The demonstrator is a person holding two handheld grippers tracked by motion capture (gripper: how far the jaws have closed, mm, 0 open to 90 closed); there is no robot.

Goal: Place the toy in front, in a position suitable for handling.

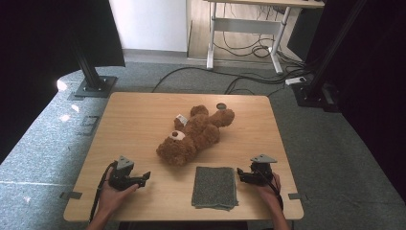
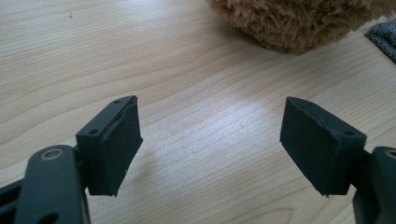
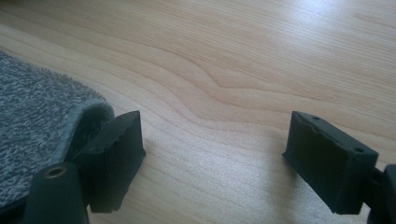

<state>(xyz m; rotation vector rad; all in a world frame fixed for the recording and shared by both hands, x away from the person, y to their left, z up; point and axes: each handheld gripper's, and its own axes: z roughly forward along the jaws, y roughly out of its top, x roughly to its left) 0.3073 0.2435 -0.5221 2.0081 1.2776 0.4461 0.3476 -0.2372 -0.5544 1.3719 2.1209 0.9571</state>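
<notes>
Both tongs, left [image 1: 143, 178] and right [image 1: 241, 173], gape empty by the desk's [image 1: 139, 115] near edge. You're probably starting: grip the towel's [image 1: 215, 187] right edge beside the bear [image 1: 194, 135].

A recording room in a lab or office, arranged for filming hand work.

The wooden surface [image 1: 143, 120] stands alone on a grey carpet floor [image 1: 43, 143], and black metal posts [image 1: 88, 67] rise from flat base plates [image 1: 95, 87] at both sides of it, with dark curtains [image 1: 33, 62] hanging behind them. Many black cables [image 1: 249, 79] run loose over the floor to a power strip [image 1: 295, 80]. Behind, next to a white wall [image 1: 148, 24], there is a desk with a white metal frame [image 1: 244, 21], like office furniture. A person holds a gripper [image 1: 143, 178] with a cable in each hand, which is test equipment, not a thing of a home.
</notes>
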